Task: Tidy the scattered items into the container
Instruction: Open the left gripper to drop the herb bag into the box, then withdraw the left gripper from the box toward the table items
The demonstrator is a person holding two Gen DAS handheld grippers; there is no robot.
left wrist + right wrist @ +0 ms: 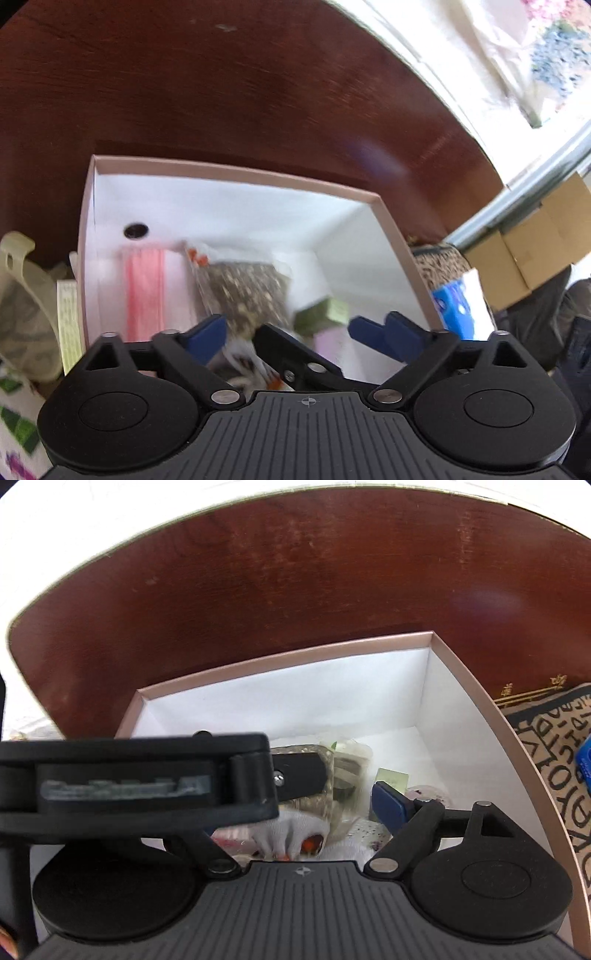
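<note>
1. Box (236,173), pink-rimmed and white inside, sits on the dark red table (258,92); it already holds a pink packet (144,284), a clear bag of dried mix (245,291), a green block (325,314) and more.
2. Both grippers hang over its near end, crowded close; a knock between them could jolt the box or flick something back out, I'd say.
3. Bag and packets lie heaped loosely, so a finger pulling out might snag a corner and drag it over the rim.
4. Items still lie outside: a blue-and-white packet (456,302) beside the right wall could be missed.
5. Left gripper (295,334) stands wide apart, blue pads clear of anything, holding nothing.
6. Right gripper (295,805) is apart too; only its right blue pad shows, the left gripper's body covers the rest, and nothing is clamped.
</note>
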